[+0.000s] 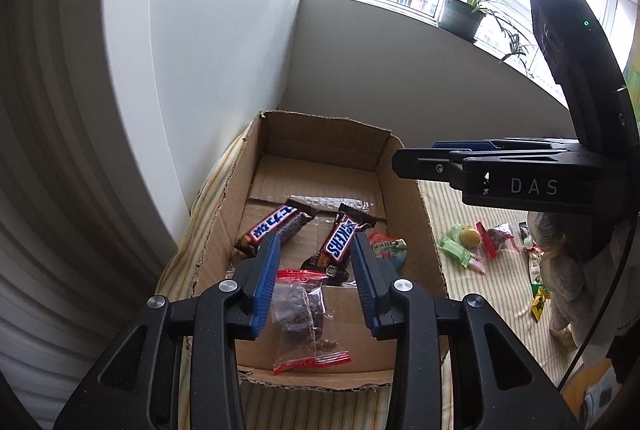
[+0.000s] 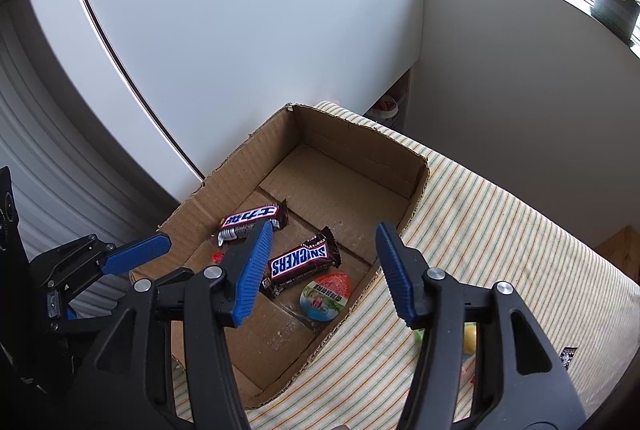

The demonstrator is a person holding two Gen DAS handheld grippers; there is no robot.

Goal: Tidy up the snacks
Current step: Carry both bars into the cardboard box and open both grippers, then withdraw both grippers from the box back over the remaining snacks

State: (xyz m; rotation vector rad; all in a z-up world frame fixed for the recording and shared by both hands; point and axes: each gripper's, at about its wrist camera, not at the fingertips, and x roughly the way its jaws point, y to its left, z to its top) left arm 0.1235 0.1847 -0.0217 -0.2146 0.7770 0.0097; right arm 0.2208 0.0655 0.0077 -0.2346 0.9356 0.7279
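An open cardboard box stands on a striped cloth. In it lie two Snickers bars and a round jelly cup. My left gripper is open over the box's near wall. A clear packet of dark snacks with red ends hangs between its fingers, touching neither; it looks loose. My right gripper is open and empty over the box's right wall. It also shows in the left wrist view.
Several loose wrapped snacks lie on the striped cloth to the right of the box. A white wall and cabinet stand close behind the box. A potted plant sits on the window sill.
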